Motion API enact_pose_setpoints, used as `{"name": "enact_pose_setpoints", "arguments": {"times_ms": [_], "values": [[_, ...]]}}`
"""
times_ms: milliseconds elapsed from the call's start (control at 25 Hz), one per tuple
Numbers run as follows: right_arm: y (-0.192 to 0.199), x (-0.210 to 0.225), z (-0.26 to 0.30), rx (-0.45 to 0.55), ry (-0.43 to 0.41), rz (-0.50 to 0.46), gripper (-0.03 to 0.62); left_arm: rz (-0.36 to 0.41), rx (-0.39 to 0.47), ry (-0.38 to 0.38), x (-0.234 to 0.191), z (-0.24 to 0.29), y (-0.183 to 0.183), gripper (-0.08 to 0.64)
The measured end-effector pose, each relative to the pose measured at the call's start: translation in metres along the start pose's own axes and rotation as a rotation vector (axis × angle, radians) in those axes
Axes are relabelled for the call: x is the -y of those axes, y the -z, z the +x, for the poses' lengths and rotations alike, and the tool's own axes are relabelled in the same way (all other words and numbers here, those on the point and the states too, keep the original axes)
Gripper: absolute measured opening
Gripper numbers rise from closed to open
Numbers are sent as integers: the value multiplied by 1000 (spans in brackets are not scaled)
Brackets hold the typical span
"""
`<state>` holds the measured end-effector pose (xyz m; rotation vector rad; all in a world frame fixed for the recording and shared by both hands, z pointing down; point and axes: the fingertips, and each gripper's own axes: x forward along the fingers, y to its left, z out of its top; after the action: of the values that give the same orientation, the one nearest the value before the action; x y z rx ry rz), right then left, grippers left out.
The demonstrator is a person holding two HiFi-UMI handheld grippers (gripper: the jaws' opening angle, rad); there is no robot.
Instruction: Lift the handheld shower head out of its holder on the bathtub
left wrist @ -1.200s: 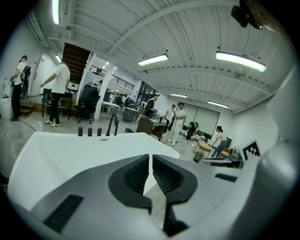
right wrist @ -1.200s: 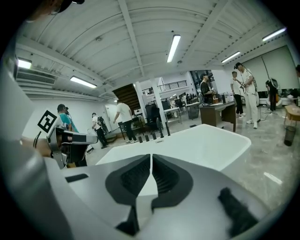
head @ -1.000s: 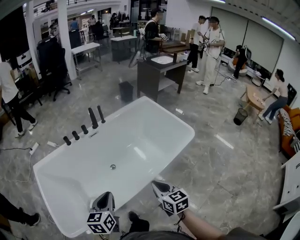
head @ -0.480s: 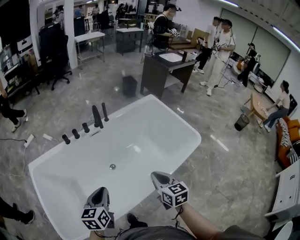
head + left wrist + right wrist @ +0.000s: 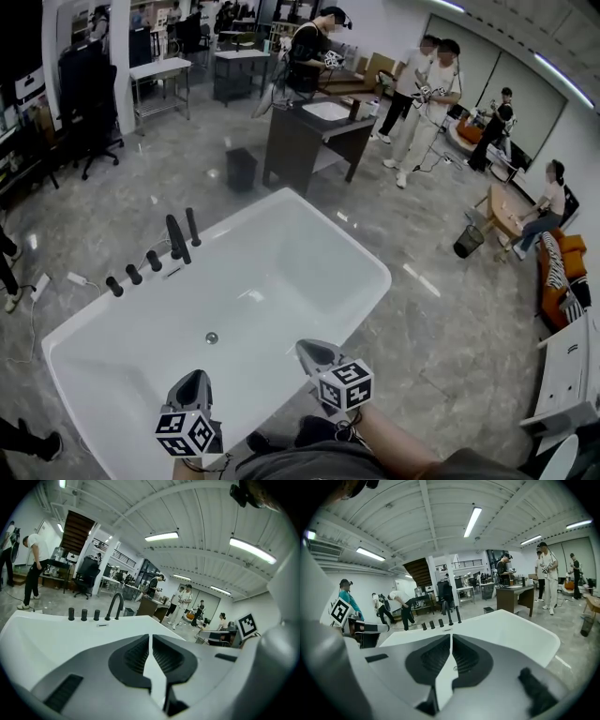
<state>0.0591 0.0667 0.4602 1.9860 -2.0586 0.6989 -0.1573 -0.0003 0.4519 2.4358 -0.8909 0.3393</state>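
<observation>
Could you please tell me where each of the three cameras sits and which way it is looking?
Head view: on the person's head, steeply down at the white bathtub; left gripper, right gripper and a forearm show below.
Left gripper view: on the left gripper, along its shut jaws, across the bathtub to the black faucet.
Right gripper view: on the right gripper, likewise, jaws shut.
Shared: bathtub and faucet.

A large open hall, probably a lab or test studio rather than a home: a white bathtub (image 5: 291,272) stands free on polished grey floor (image 5: 450,319) among work tables (image 5: 159,70), office chairs (image 5: 84,94), a lone vanity unit (image 5: 305,141) and standing people (image 5: 433,103), under strip lights (image 5: 472,521)
</observation>
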Motion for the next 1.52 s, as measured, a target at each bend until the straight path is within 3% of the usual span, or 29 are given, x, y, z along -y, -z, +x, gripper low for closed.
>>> {"name": "enact_pose_setpoints", "arguments": {"times_ms": [240, 520, 880, 1200, 1520], "values": [[-13, 19, 23, 7, -36, 4, 28, 5, 6, -37, 3, 12, -7, 34], [-46, 66, 75, -6, -170, -48, 28, -54, 69, -191, 10, 52, -28, 34], [-84, 127, 150, -41, -296, -115, 28, -51, 120, -341, 18, 121, -68, 34], [-119, 144, 236, -43, -390, -180, 28, -53, 154, -420, 12, 173, -97, 32], [-132, 148, 323, -47, -429, -195, 29, -76, 156, -496, -26, 216, -110, 34]]}}
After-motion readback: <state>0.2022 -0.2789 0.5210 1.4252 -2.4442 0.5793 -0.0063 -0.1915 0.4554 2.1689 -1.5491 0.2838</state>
